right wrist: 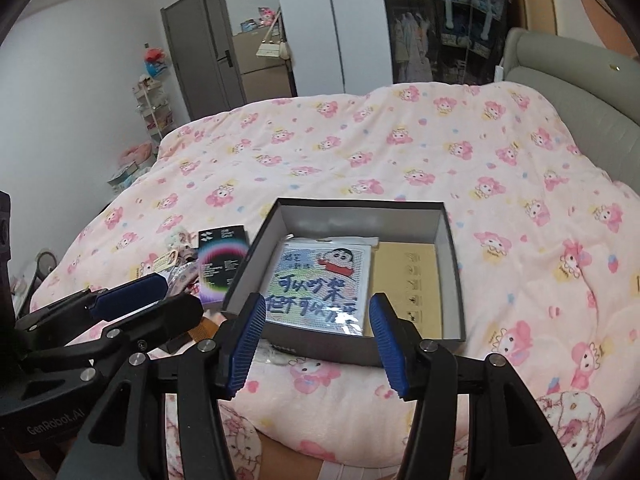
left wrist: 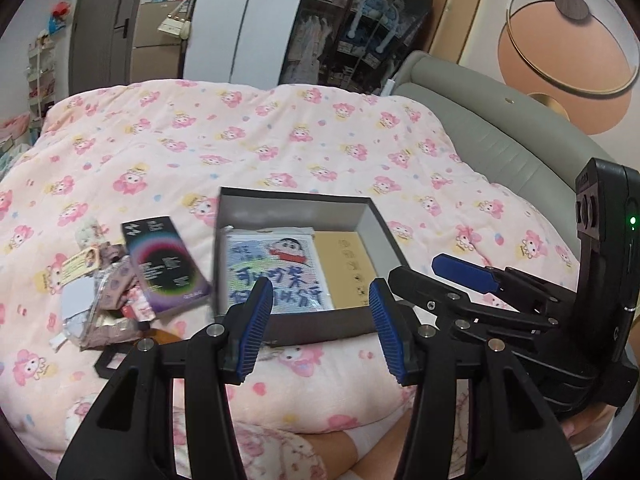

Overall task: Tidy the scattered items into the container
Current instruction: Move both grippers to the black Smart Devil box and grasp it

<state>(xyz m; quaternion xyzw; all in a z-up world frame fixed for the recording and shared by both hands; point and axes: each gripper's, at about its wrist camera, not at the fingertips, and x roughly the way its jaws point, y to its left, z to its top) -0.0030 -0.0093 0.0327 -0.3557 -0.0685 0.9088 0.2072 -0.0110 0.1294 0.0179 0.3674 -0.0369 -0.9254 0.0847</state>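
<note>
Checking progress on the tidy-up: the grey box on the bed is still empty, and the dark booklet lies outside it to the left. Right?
Not quite. The grey box is not empty: a cartoon card in plastic and a tan sheet already lie inside, as the right wrist view shows. The dark booklet does lie outside, to its left.

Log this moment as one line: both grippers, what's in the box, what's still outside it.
left gripper: open, empty | right gripper: open, empty | box: cartoon picture, tan card | outside: dark booklet, small clutter pile

Box (right wrist: pixel 454 280) on the bed (right wrist: pixel 400 152), pouch (right wrist: pixel 316 284) inside it — booklet (left wrist: pixel 166 266) and clutter (left wrist: pixel 100 304) left of box.
</note>
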